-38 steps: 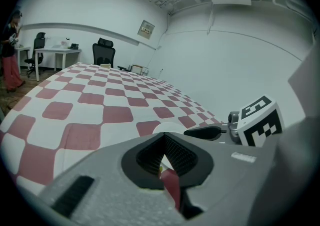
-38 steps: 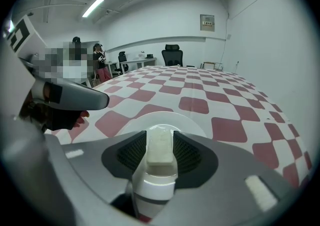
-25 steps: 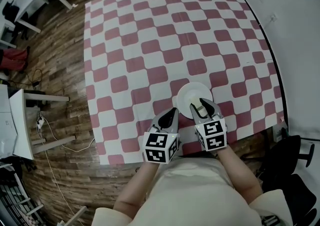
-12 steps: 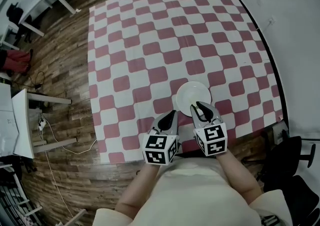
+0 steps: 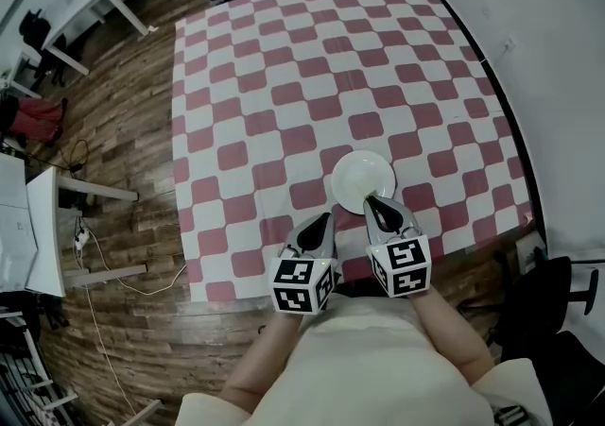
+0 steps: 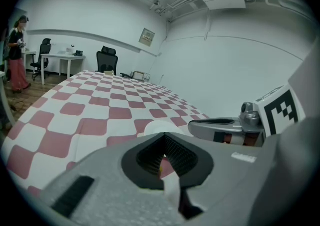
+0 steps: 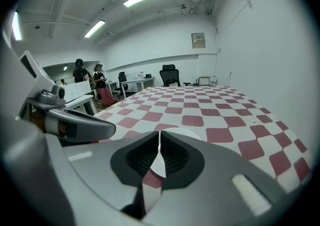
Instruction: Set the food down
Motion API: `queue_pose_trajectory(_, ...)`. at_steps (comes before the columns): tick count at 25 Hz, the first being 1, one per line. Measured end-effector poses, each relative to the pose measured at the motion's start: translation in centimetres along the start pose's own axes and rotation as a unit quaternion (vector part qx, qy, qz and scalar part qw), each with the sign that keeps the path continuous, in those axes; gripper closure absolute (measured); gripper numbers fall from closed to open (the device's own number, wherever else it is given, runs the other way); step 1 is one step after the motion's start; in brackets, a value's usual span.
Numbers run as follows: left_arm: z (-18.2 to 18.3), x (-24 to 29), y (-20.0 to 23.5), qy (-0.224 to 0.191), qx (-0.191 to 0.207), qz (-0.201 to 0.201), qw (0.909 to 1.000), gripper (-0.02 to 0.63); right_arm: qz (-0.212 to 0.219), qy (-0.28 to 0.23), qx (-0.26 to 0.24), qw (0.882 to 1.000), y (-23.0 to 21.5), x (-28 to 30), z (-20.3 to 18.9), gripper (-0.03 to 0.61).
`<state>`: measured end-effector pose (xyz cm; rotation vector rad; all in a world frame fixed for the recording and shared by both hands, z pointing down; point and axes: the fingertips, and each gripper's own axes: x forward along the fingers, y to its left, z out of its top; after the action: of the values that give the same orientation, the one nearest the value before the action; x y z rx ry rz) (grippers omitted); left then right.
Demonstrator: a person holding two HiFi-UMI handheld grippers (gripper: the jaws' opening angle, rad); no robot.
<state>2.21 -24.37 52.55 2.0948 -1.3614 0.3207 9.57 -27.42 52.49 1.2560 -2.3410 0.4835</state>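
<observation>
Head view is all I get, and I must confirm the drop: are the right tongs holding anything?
Observer: No. In the right gripper view the right tongs have just been closing and meet with nothing between them; the plate shows beyond.
Operator: And the left tongs?
Observer: Left gripper view shows the left tongs shut, jaws together.
Operator: Any landmark ahead?
Observer: A framed sign hangs on the far wall.

A table (image 5: 274, 84) with red and white squares holds one white plate (image 5: 364, 172), near the front, on the right side.
</observation>
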Motion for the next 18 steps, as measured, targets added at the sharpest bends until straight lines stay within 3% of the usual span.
queue_pose_trajectory(18, -0.6, -2.7, -2.7, -0.014, 0.022, -0.011, 0.9996, 0.614, 0.027, -0.051, -0.034, 0.998, 3.2, -4.4, 1.6, 0.575)
